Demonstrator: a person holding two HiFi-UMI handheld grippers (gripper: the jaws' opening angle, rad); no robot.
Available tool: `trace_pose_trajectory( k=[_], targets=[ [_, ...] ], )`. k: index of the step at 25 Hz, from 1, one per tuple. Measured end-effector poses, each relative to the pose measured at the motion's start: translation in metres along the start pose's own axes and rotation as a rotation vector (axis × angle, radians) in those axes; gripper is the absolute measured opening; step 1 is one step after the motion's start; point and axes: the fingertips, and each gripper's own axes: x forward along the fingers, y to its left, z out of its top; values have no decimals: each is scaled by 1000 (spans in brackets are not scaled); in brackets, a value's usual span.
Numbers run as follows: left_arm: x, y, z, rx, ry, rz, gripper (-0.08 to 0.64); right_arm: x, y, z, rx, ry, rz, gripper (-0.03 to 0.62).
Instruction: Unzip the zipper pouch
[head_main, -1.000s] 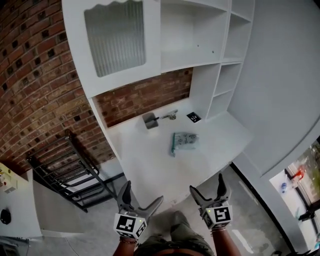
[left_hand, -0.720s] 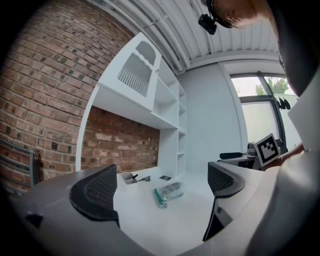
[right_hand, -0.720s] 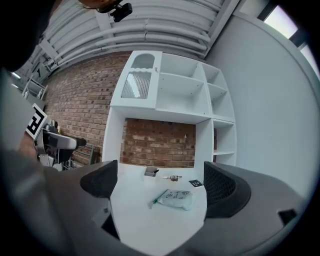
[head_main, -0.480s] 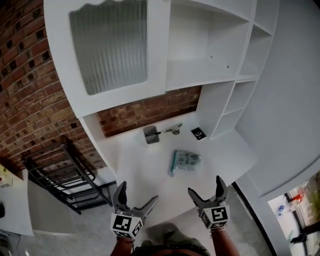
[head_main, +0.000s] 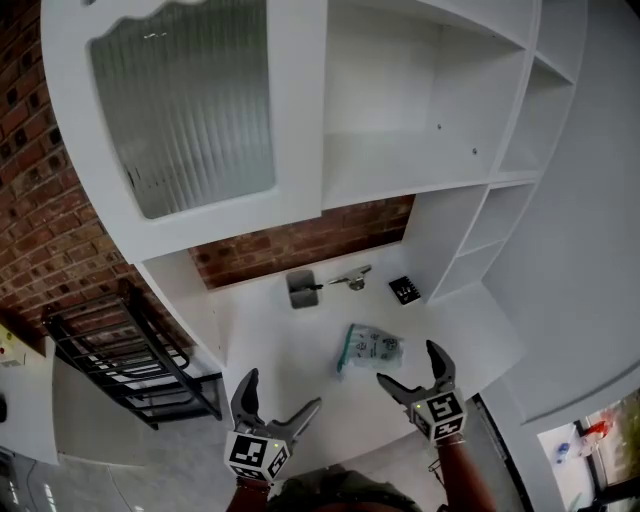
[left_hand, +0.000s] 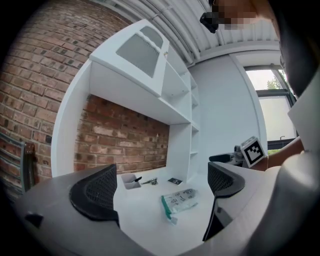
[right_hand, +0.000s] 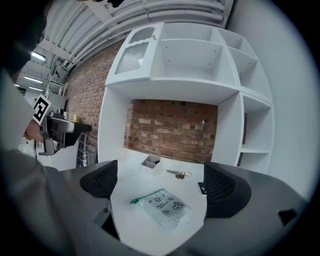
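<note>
The zipper pouch (head_main: 371, 347) is a flat translucent bag with a green zipper along its left edge and small printed figures. It lies on the white desk (head_main: 290, 360), also seen as the pouch (left_hand: 180, 200) and the pouch (right_hand: 163, 206) in the two gripper views. My left gripper (head_main: 272, 411) hangs open at the desk's near edge, left of the pouch. My right gripper (head_main: 410, 372) is open too, just in front of the pouch and apart from it. Nothing sits between either pair of jaws.
A small grey tray with a dark pen (head_main: 301, 288), a metal tool (head_main: 352, 279) and a black marker card (head_main: 404, 290) lie near the brick back wall. White shelving (head_main: 430, 120) rises above and to the right. A black metal rack (head_main: 130, 350) stands at the left.
The view has closed in on the desk. Both grippers have moved forward toward the pouch, the right one further, and both remain open.
</note>
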Motion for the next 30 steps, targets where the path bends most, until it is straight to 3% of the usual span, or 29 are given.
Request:
trace_pose_trajectory(
  k=[7,9,12,17,26,30],
  targets=[
    [13,-9,-17,-17,46,32,568,79,-23,-26,-163,209,349,537],
    [12,-11,-19,-19,49,39,568,102,-24,-34,-204,235,414,537],
    [12,-14,-21,-26,52,45,568,135,-24,-45,-176,289,485,535],
    [10,-19,-18,-21,68,46,568,178,-12,-55,-121,370,537,535],
    [9,-6,-2,-25,36,85,568,210,-20,-116,-221,578,568,532],
    [-1,14,-13,-17,88,124,568,219,-22,-137,-207,637,580,532]
  ],
)
